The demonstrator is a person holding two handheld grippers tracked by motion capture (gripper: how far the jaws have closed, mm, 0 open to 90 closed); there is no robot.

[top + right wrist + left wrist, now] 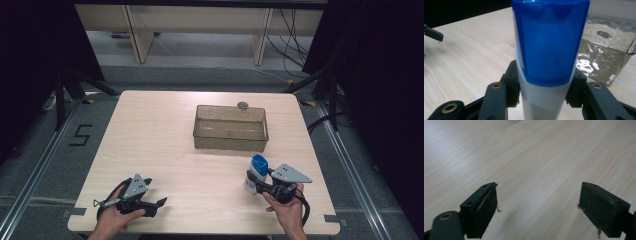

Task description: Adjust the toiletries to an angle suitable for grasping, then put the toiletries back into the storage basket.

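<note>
bottle: white tube-like bottle with blue cap [549, 42], upright, near right front part of table, well short of the bin; also in high view [257, 172]
right gripper: [260, 186] clamped on bottle's white body below the cap, jaws pressing from both sides; person's right hand [287, 210] behind it
bin: clear plastic bin [230, 128] past table centre, beyond the bottle, looks empty; likely drop target
small round thing: grey disc [243, 105] just behind bin's far wall, cannot tell what it is
left gripper: [150, 204] near left front edge, low over table [150, 130], jaws spread wide, nothing between them; idle
step in hand: judged as grasp made, bottle about to be carried to bin
do it well: keep bottle vertical, grip is low on a tall body so it could tip or swing; lift clear of bin's near wall before going over, lower inside before release; left gripper can stay put
right gripper view adds: jaw contact on bottle close up, bin wall [604, 50] beside and behind it
left gripper view adds: wide gap between fingers [484, 207], bare wood under them
high view adds: whole layout, gap from bottle to bin, both hands
</note>
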